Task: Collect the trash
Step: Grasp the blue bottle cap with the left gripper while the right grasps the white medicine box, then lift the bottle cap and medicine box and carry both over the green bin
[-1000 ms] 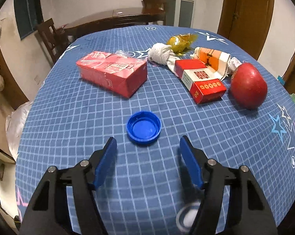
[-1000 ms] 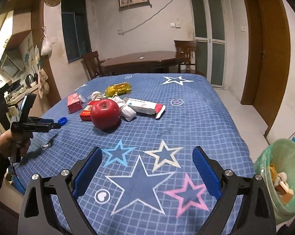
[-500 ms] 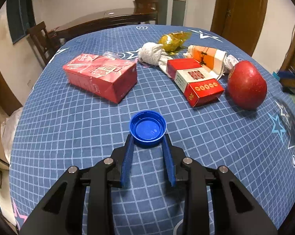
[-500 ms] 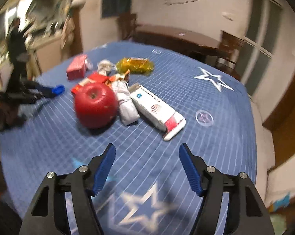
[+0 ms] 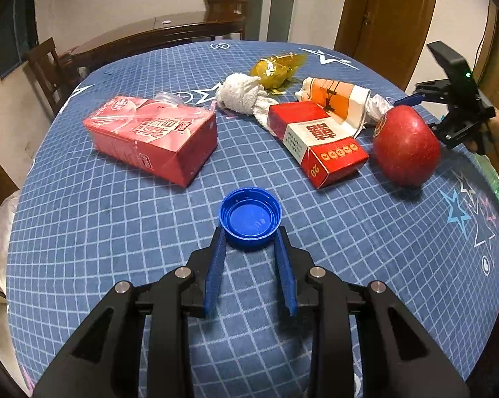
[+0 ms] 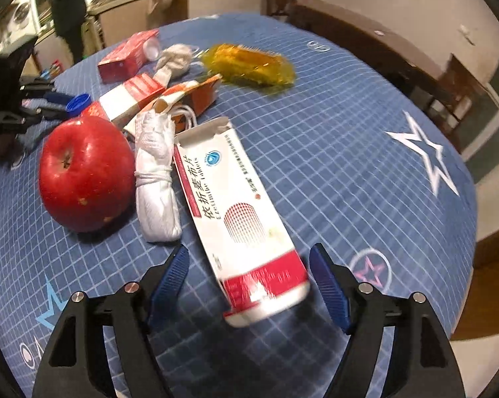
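blue cap (image 5: pixel 250 218) open side up (in claw) | white/red box (image 6: pixel 239 219) flat, nr apple (image 6: pixel 85 173)

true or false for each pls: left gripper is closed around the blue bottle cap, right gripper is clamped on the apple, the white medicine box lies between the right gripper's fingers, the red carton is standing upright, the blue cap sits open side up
1. The left gripper is closed around the blue bottle cap. True: its fingers press the cap's sides.
2. The right gripper is clamped on the apple. False: the apple lies apart, off to its left, untouched.
3. The white medicine box lies between the right gripper's fingers. True: its red end is in the gap, but the pads do not press it.
4. The red carton stands upright. False: it lies on its side on the tablecloth.
5. The blue bottle cap sits open side up. True.
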The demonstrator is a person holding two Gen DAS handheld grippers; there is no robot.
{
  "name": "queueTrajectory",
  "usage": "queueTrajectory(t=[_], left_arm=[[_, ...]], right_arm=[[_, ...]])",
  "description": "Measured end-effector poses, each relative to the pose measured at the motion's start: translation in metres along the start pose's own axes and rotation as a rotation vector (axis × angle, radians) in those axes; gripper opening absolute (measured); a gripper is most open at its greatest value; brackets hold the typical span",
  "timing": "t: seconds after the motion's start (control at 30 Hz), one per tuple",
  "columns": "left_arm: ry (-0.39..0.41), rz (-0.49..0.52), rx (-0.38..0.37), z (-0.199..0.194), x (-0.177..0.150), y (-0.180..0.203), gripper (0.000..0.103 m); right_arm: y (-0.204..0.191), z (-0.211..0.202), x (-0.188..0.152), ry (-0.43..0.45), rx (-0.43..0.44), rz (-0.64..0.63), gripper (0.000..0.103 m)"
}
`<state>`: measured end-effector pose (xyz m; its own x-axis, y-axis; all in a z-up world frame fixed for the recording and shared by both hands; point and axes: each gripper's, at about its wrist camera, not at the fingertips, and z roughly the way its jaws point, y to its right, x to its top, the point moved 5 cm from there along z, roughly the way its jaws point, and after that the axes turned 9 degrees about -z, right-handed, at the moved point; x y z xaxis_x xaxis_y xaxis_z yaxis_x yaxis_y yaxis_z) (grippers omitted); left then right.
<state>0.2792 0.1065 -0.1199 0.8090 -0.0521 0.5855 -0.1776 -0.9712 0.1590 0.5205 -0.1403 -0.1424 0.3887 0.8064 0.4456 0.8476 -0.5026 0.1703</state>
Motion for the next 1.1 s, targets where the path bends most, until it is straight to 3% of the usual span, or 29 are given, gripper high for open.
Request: queueTrajectory(t=[0.17, 0.23, 0.3, 0.37, 0.4, 0.5, 0.63, 0.77, 0.93, 1.1], left_arm=[[-0.002, -0.002, -0.011, 0.01, 0.009, 0.004, 0.03], [-0.004, -0.01, -0.025, 0.015, 0.013, 0.006, 0.034], [-0.004, -0.024, -0.039, 0.02, 0.018, 0.007, 0.048], [0.008, -0.018, -0.007, 0.023, 0.021, 0.007, 0.06], [0.008, -0.012, 0.01, 0.026, 0.022, 0.009, 0.061], [0.016, 0.003, 0.009, 0.031, 0.026, 0.017, 0.061], [0.001, 0.034, 0.013, 0.045, 0.035, 0.031, 0.06], [0.006, 0.07, 0.034, 0.053, 0.04, 0.048, 0.038], [0.028, 0.074, 0.07, 0.053, 0.038, 0.06, 0.038], [0.099, 0.051, 0.102, 0.039, 0.035, 0.073, 0.038]], right_arm=[[0.003, 0.007, 0.012, 0.016, 0.028, -0.025, 0.079], [0.006, 0.008, 0.016, 0.02, 0.036, -0.027, 0.079], [0.006, 0.01, 0.017, 0.028, 0.043, -0.021, 0.079], [0.003, 0.012, 0.017, 0.041, 0.058, 0.0, 0.078], [0.004, 0.011, 0.016, 0.053, 0.077, 0.018, 0.073], [0.002, 0.007, 0.01, 0.086, 0.069, 0.049, 0.061], [-0.006, 0.001, 0.003, 0.11, 0.02, 0.081, 0.055], [-0.015, -0.007, -0.007, 0.113, -0.061, 0.138, 0.051], [-0.028, -0.023, -0.023, 0.157, -0.156, 0.285, 0.049], [-0.057, -0.059, -0.037, 0.237, -0.292, 0.425, 0.049]])
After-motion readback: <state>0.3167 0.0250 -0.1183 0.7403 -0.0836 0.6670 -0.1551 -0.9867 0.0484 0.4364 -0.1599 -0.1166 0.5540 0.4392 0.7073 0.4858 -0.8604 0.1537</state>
